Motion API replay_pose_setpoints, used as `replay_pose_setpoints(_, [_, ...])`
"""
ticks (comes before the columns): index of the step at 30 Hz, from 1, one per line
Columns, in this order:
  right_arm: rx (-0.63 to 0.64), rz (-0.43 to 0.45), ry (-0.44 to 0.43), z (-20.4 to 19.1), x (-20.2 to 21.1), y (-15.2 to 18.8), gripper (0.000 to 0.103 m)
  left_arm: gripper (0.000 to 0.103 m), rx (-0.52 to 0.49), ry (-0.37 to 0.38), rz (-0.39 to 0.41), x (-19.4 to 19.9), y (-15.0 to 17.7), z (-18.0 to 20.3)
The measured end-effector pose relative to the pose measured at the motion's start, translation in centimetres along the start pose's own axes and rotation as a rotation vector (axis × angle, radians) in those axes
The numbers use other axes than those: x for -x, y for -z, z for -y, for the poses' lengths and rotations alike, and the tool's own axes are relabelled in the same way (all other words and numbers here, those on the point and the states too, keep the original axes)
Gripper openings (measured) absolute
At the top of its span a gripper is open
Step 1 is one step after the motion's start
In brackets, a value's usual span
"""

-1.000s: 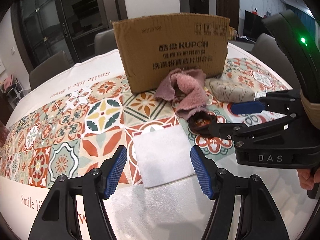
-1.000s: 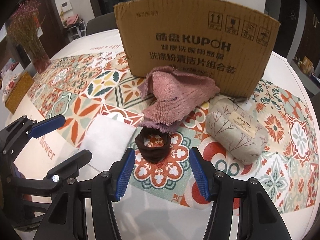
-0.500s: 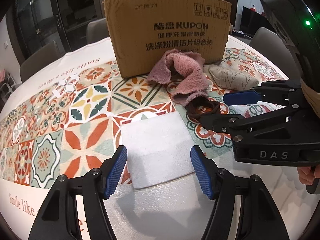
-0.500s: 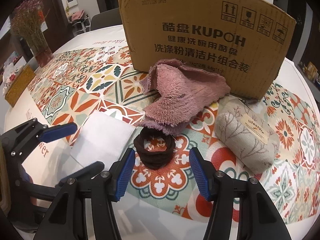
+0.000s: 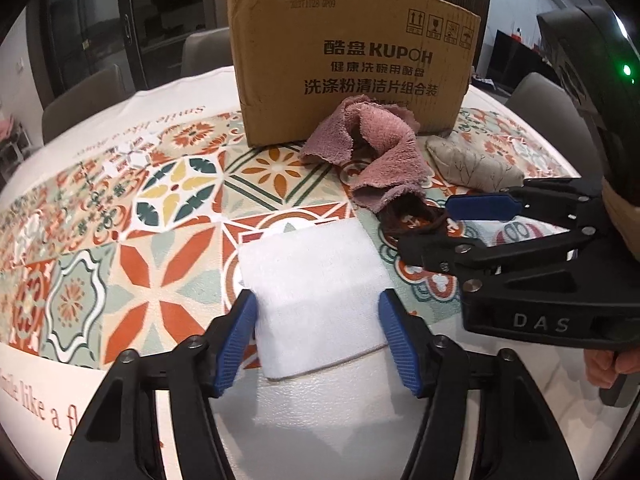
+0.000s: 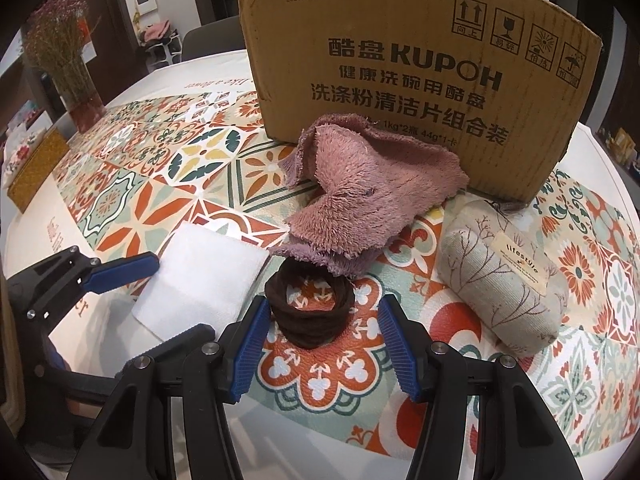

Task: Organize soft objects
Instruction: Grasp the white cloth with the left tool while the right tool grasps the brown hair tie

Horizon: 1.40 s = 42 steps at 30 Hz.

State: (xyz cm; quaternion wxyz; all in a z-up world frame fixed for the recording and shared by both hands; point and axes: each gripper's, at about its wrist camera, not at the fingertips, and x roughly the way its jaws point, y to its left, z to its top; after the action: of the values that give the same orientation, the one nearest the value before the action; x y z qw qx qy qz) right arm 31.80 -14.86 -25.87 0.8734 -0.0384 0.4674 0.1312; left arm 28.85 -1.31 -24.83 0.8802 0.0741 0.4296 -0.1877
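A white folded cloth [image 5: 316, 280] [image 6: 200, 276] lies flat on the patterned table cover. My left gripper [image 5: 318, 340] straddles its near half. The jaws are closing, with the cloth between the pads and not visibly squeezed. A dark brown coiled hair band [image 6: 308, 332] [image 5: 400, 216] sits just ahead of my right gripper [image 6: 324, 340] [image 5: 424, 224], which is open, its left pad close beside the band. Behind them lie a crumpled pink towel [image 6: 360, 200] [image 5: 384, 152] and a beige printed pouch [image 6: 504, 280] [image 5: 472, 164].
A tall cardboard box [image 6: 400, 60] [image 5: 352, 60] stands behind the towel. A vase of dried flowers [image 6: 68, 60] and a wicker box [image 6: 32, 168] stand at the table's far left. Grey chairs [image 5: 80, 100] ring the table. A hand [image 5: 608, 368] holds the right gripper.
My left gripper has sunk toward the white cloth and its jaws have narrowed around it. The right gripper has edged a little closer to the hair band.
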Motion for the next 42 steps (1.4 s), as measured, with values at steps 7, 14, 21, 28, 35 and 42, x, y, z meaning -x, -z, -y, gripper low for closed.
replay_pose_setpoints(7, [0.000,0.001,0.002,-0.2,0.0,-0.1,0.038,0.022,0.007,0.023,-0.010,0.2,-0.1,0.7])
replay_pose_setpoints(14, [-0.042,-0.001,-0.021,0.7,0.3,-0.1,0.016,0.010,0.050,0.021,-0.042,0.3,-0.5,0.6])
replay_pose_setpoints(21, [-0.056,-0.012,-0.040,0.6,1.5,0.5,0.016,0.008,0.063,0.031,-0.042,1.7,-0.5,1.1])
replay_pose_setpoints(28, [-0.117,0.001,-0.053,0.9,3.9,1.3,0.016,0.008,0.096,0.038,-0.021,3.7,-0.8,1.5])
replay_pose_setpoints(35, [-0.157,0.041,-0.057,1.3,7.1,1.3,0.016,0.008,0.097,0.032,0.034,6.1,-2.2,1.9])
replay_pose_setpoints(42, [-0.156,0.092,-0.043,1.3,9.4,0.2,0.016,0.008,0.078,0.017,0.098,8.4,-4.2,2.4])
